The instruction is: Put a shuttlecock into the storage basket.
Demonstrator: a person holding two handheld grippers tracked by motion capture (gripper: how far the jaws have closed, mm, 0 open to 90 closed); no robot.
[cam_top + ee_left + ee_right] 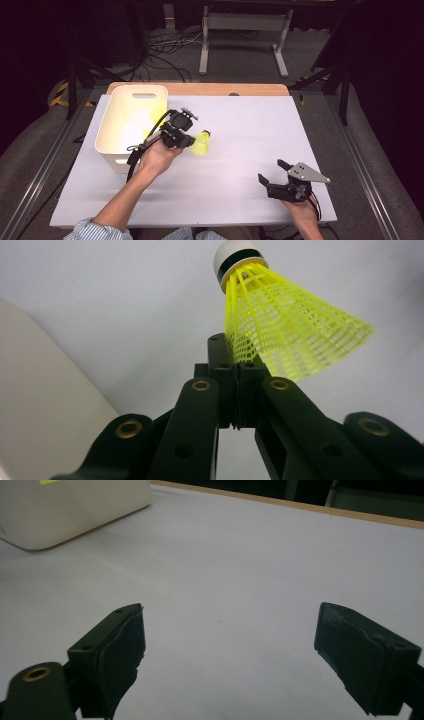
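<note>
Yellow shuttlecock pinched at the skirt, bin just alongside

Shuttlecock (201,144) up off the worktop (240,150), hanging beside the right wall of the white bin (111,131), which sits at the far left. Something yellow already glowing inside that bin, too washed out to name. Left gripper (190,142) clamped on the shuttlecock, fingers (220,365) together on the lower edge of the mesh skirt, as seen close up in the left gripper view, with the white cap and its dark band pointing up and away. Clearly a featherweight, probably no strain on the grip at all. Skirt looks like thin springy plastic lattice: likely to flex and buckle under a hard squeeze, likely to spring back after. Cap end looks firmer and rounder, a surer spot in principle but small and easy to roll off. Rim of the skirt, as taken here, seems good enough for a short carry; a gentle pinch advised, and no sudden swing, since so light a thing could twist in the grip. Further right, plain bare worktop. Far right, right gripper (274,171) low over the near edge, fingers (120,650) spread wide apart, nothing between them.
</note>
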